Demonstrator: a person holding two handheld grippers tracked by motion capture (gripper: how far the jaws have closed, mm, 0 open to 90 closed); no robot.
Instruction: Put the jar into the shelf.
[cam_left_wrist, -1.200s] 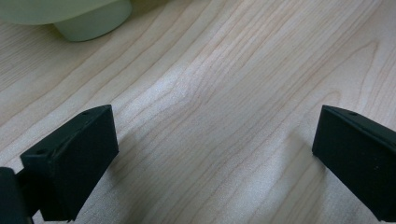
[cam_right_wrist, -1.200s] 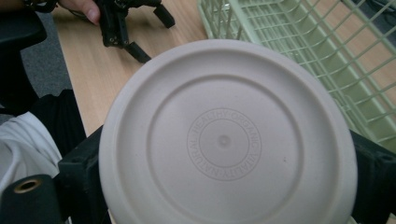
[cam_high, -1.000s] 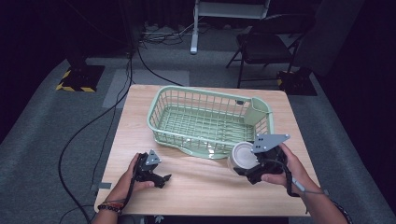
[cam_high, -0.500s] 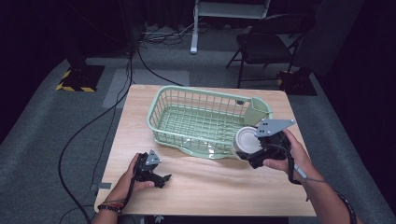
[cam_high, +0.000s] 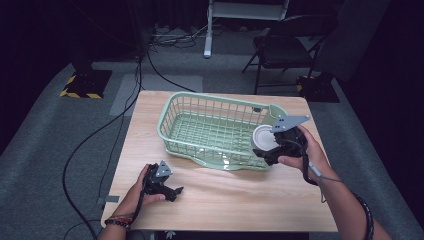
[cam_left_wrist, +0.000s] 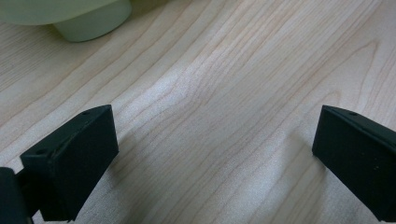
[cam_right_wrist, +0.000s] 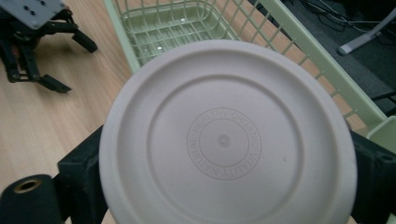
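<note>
High view: green basket (cam_high: 215, 131) sits mid-bench (cam_high: 240, 200). Right tool (cam_high: 270, 150) holds a round white lid (cam_high: 263, 138) at the basket's right end, over its rim. Left tool (cam_high: 170, 189) rests on the bench near the front left edge, apart from the basket.

Left gripper view: jaws spread wide over bare wood, nothing between them; a pale green foot (cam_left_wrist: 91, 25) of the basket at top left.

Right gripper view: jaws clamp the lid (cam_right_wrist: 226, 140) by its edges, above the basket (cam_right_wrist: 299, 51).
</note>
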